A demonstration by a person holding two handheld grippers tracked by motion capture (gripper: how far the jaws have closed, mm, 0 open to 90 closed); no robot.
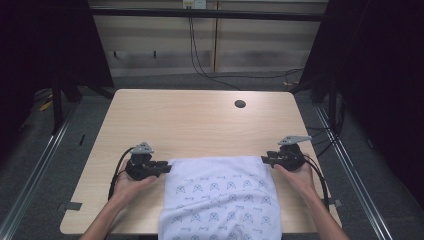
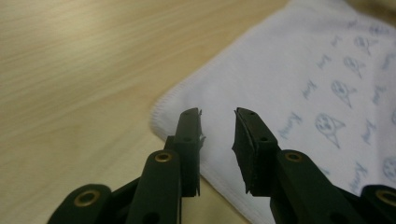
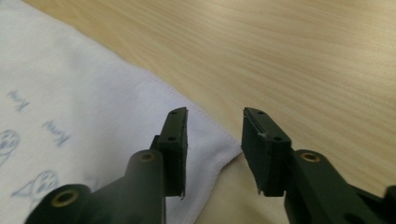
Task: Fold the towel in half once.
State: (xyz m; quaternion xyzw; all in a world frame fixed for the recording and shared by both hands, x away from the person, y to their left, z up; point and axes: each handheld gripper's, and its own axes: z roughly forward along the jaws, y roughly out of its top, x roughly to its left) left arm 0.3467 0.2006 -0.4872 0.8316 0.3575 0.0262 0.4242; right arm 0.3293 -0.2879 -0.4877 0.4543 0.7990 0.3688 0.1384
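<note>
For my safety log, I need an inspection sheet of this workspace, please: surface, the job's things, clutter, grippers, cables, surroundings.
Surface: light wooden table, with a dark round hole near its far edge.
Job's things: white cloth with small printed figures, lying flat, hanging over the near edge.
Clutter: nothing seen.
Grippers: left gripper open, fingers over the cloth's far left corner; right gripper open, over the far right corner. Neither grips the cloth.
Cables: one trails from each gripper; black cables run down the back wall to the floor.
Surroundings: dark curtains on both sides, metal rails on the floor.
</note>
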